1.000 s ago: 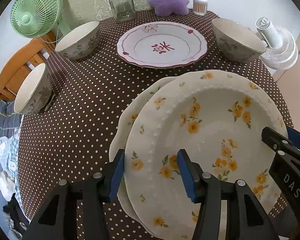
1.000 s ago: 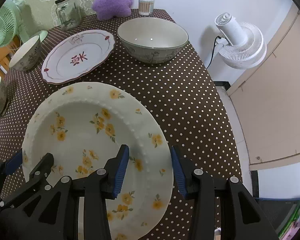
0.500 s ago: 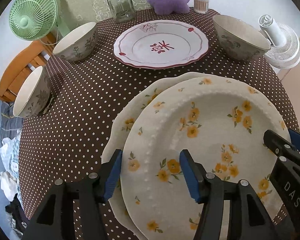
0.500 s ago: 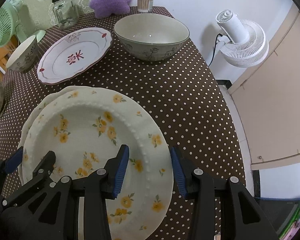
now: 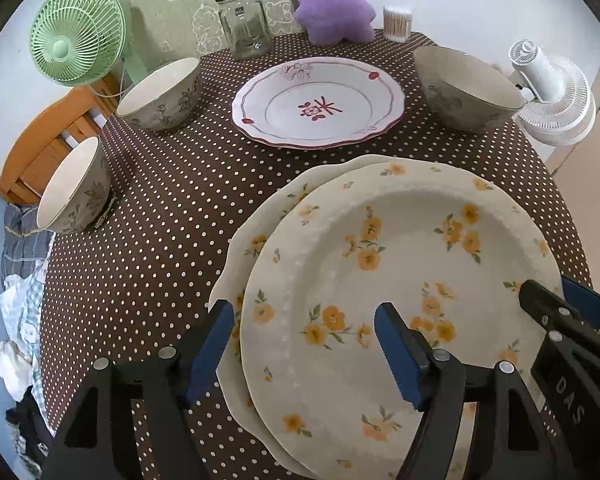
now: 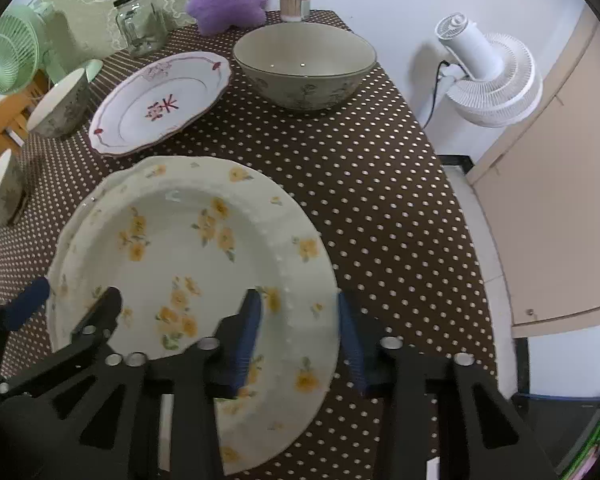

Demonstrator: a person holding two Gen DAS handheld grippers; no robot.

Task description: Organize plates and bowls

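The yellow-flowered plate [image 5: 400, 280] has been lowered onto its twin [image 5: 260, 232]. The left gripper [image 5: 304, 344] is being opened off its rim; the right gripper [image 6: 298, 320] is closing around the near right rim, contact unclear. Stacking appears done.

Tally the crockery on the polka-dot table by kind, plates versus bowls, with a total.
Plates: 3 (top yellow-flower plate, matching plate under it, red-trimmed plate)
Bowls: 3 (large bowl, small bowl, edge bowl)
Total: 6

Both wrist views look steeply down, sharing the floral plate [image 5: 400, 264].
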